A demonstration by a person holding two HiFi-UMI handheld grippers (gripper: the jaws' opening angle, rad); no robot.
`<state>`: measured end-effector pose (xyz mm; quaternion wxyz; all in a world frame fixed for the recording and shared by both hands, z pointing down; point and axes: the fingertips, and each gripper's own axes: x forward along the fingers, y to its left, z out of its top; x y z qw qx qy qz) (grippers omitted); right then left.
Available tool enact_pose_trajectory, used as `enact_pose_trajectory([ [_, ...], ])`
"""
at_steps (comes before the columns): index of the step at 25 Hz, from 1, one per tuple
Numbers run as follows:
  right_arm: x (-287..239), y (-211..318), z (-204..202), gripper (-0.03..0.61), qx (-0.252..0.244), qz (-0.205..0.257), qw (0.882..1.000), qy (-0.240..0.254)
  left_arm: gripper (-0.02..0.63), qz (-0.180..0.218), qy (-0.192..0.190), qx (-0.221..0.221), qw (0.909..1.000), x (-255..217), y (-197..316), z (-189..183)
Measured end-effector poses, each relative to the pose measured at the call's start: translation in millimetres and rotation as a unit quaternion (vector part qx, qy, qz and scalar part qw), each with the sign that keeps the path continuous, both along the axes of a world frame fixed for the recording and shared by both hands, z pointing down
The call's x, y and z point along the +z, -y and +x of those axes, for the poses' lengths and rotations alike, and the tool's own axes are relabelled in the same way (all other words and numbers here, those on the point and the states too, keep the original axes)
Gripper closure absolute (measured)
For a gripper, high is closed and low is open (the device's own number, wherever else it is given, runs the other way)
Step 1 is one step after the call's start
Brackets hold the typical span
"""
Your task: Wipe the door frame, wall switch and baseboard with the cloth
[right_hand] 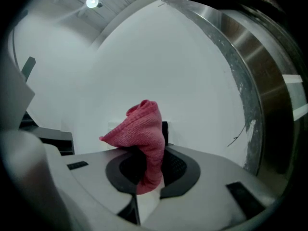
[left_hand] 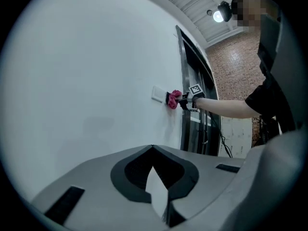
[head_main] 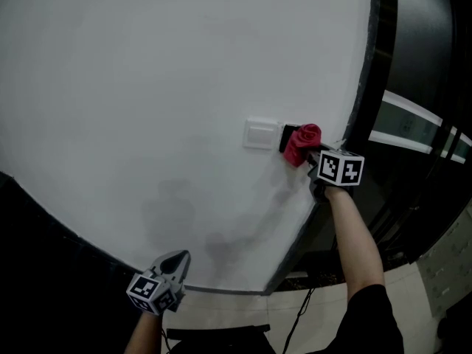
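right claw: clamped shut on the cloth, which is pinched between the pads w/ a bunch sticking up past the tips. Marker cube sits just behind it.

cloth: red/pink, scrunched into a wad. It's up against the wall just right of the switch, between the switch and the door frame. Looks like it's touching the wall but not the switch plate itself, tho that's hard to call.

switch: white plate, flat on the wall. There's a dark bit right btw it and the cloth, can't tell what it is.

left claw: tips together, nothing in it. It's down low near the bottom edge of the wall, well apart from the right claw and the switch. Its own view just looks up along the blank wall toward the cloth.

door frame: dark/grey metal strip running along the wall's right edge, scuffed paint where the two meet. Dark glass-ish panels beyond it.

arm: bare forearm w/ a black sleeve, reaching up from the bottom right to the right claw.

other stuff: black cable hanging by the frame's foot, light floor at bottom right.

baseboard: can't really make it out from here.
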<state>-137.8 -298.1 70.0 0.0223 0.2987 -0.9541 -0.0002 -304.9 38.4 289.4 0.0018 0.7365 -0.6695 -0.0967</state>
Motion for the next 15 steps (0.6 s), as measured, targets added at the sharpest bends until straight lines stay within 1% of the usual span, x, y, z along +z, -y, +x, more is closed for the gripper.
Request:
enact_pose_trajectory([
  [5,3.0,4.5,7.9,0.523,0.006,-0.001,1.0,0.003,0.621,0.02,-0.009,0.03,0.9993,-21.3,16.5,19.2],
  [8,6.9,8.5,10.8,0.523,0.012,-0.004,1.0,0.006,0.621,0.017,-0.013,0.041,0.9989,-22.0,20.8,26.3],
  [12,13.0,15.8,17.2,0.523,0.026,-0.004,1.0,-0.002,0.621,0.004,-0.011,0.036,0.9993,-14.4,22.0,26.4],
  [15,17.4,23.1,29.4,0.523,0.053,-0.005,0.999,-0.009,0.621,0.0,-0.008,0.032,0.9995,-9.8,21.0,22.5],
])
